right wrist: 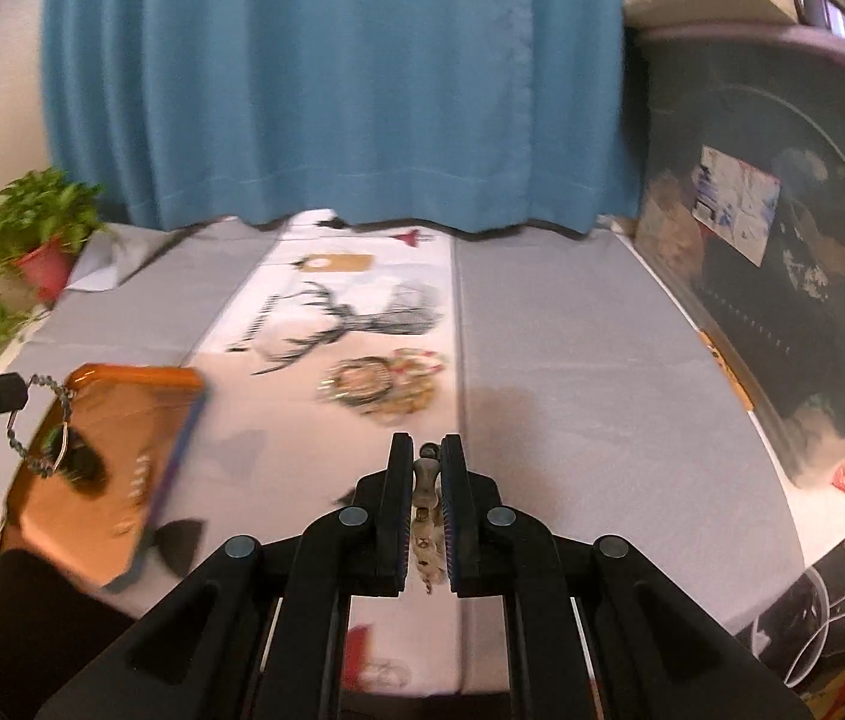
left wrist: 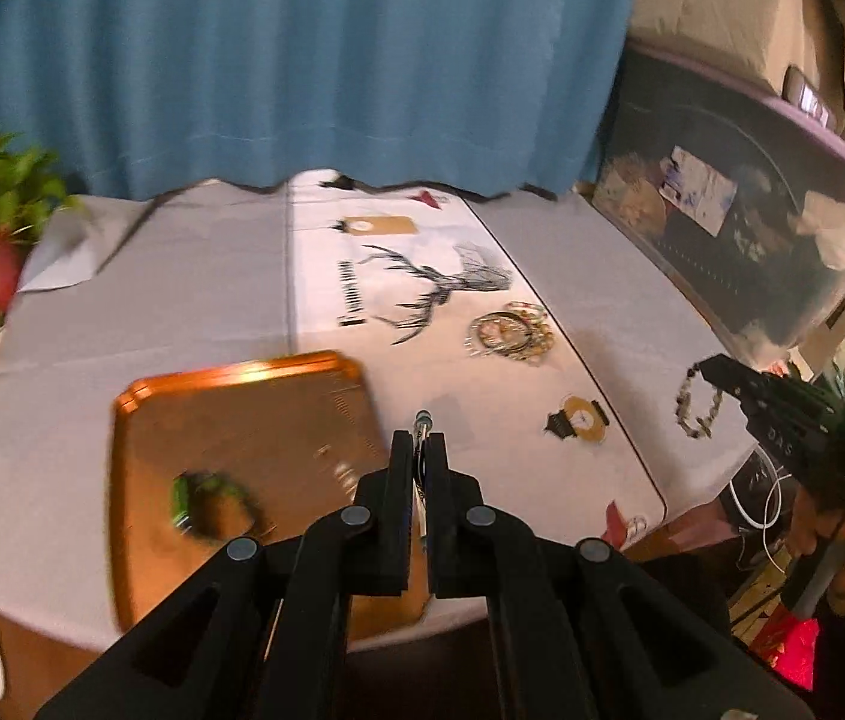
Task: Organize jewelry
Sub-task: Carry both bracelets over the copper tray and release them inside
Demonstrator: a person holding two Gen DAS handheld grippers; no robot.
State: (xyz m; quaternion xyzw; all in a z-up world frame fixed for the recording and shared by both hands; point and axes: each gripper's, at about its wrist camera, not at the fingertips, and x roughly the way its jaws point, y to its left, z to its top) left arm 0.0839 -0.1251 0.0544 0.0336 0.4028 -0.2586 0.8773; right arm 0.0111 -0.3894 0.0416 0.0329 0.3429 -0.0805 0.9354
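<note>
Jewelry hangs from both of my grippers, one piece each, lifted clear of the table (left wrist: 572,294) so nothing drags across the printed cloth. My left gripper (left wrist: 419,441) is clenched on a thin ball chain (right wrist: 38,420); the right wrist view shows that chain looping down below my left jaws with a ring at its lower end. My right gripper (right wrist: 425,447) is clamped on a beaded bracelet (left wrist: 698,402), pale beads wedged between the pads and the rest dangling under the tips. I pinch both near one end, I judge, so they hang straight and can be lowered in without tangling. The orange tray (left wrist: 242,456) sits below and left of my left jaws, a green beaded bracelet (left wrist: 206,498) already lying in it. Ahead of both jaws, a heap of bangles (left wrist: 509,333) waits on the cloth, unsorted.
</note>
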